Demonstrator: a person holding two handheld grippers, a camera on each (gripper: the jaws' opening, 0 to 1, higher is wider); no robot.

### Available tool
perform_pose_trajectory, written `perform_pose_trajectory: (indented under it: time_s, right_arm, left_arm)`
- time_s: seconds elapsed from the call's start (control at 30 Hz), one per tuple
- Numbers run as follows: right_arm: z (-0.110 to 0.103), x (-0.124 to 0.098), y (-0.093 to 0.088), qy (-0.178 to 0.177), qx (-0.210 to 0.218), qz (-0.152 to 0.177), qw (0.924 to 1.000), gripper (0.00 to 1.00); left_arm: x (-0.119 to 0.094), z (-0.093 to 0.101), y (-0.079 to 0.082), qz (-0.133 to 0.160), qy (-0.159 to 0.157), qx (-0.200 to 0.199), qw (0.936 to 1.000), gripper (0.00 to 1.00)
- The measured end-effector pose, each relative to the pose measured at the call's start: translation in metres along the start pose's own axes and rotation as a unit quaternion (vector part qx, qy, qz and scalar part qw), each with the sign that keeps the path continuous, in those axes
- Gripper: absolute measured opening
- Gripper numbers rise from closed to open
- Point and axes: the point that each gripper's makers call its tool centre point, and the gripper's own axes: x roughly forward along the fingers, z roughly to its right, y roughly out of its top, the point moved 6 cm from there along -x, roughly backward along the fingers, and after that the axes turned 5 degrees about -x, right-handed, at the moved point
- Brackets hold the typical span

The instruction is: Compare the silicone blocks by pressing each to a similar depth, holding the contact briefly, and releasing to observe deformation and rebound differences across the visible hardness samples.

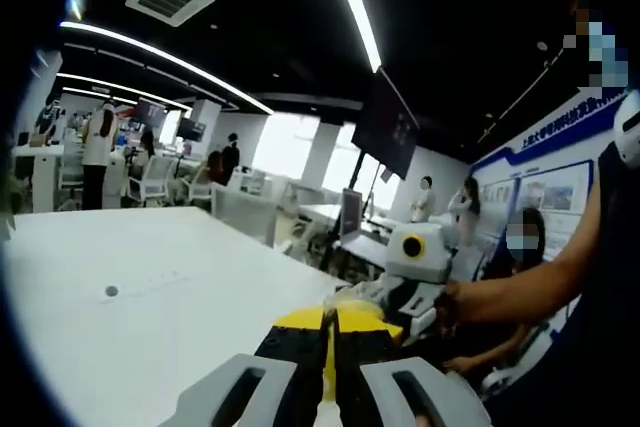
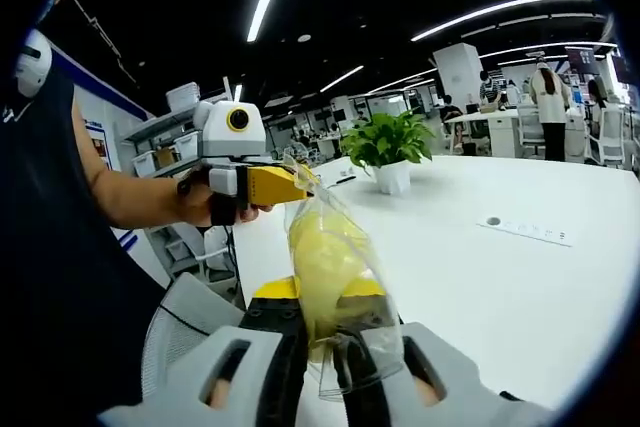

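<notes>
So the clear bag (image 2: 335,277) with yellow stuff inside hangs above the white table (image 2: 520,277), pinched at both ends. The right gripper (image 2: 322,372) is clamped on its lower end; the left gripper (image 2: 285,185) has closed jaws on the top corner.

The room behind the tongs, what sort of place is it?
Probably an open-plan office or lab: long white table, potted plant, ceiling light strips, and desks with people standing farther back.
</notes>
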Motion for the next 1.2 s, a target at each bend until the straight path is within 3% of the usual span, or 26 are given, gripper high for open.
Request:
perform_pose_trajectory:
  time_s: [0.1,0.17,0.33,0.4,0.53,0.63,0.7,1.0,1.2]
  right_arm:
    - [0.001,0.003,-0.003,0.004,0.01,0.001,0.9999,0.04]
    - [0.001,0.004,-0.003,0.005,0.015,0.009,0.9998,0.04]
    - [0.0,0.012,-0.002,0.01,0.013,0.003,0.9999,0.04]
    - [0.0,0.015,0.001,0.009,0.014,0.006,0.9998,0.04]
    - [-0.001,0.022,0.006,0.013,0.007,0.001,0.9999,0.04]
    - [-0.003,0.025,0.007,0.015,0.003,-0.002,0.9999,0.04]
    - [-0.005,0.027,0.007,0.018,0.003,-0.002,0.9998,0.05]
    - [-0.001,0.024,0.005,0.018,0.02,-0.003,0.9997,0.05]
    - [0.0,0.023,0.001,0.019,0.03,-0.01,0.9993,0.05]
  left_arm:
    - [0.0,-0.002,-0.003,0.001,0.012,-0.001,0.9999,0.0]
    - [-0.003,-0.001,-0.003,0.016,0.021,-0.013,0.9996,0.0]
    - [-0.01,-0.007,-0.005,0.019,0.027,-0.048,0.9983,0.0]
    - [-0.012,-0.008,-0.003,0.037,0.028,-0.022,0.9987,0.0]
    - [-0.018,-0.012,-0.002,0.044,0.034,-0.01,0.9984,0.0]
    - [-0.02,-0.014,0.001,0.033,0.034,0.003,0.9989,0.0]
    - [-0.022,-0.016,0.002,0.022,0.035,-0.023,0.9989,0.0]
    - [-0.018,-0.016,-0.001,0.025,0.037,-0.064,0.9969,0.0]
    - [-0.016,-0.017,-0.006,0.032,0.036,-0.045,0.9978,0.0]
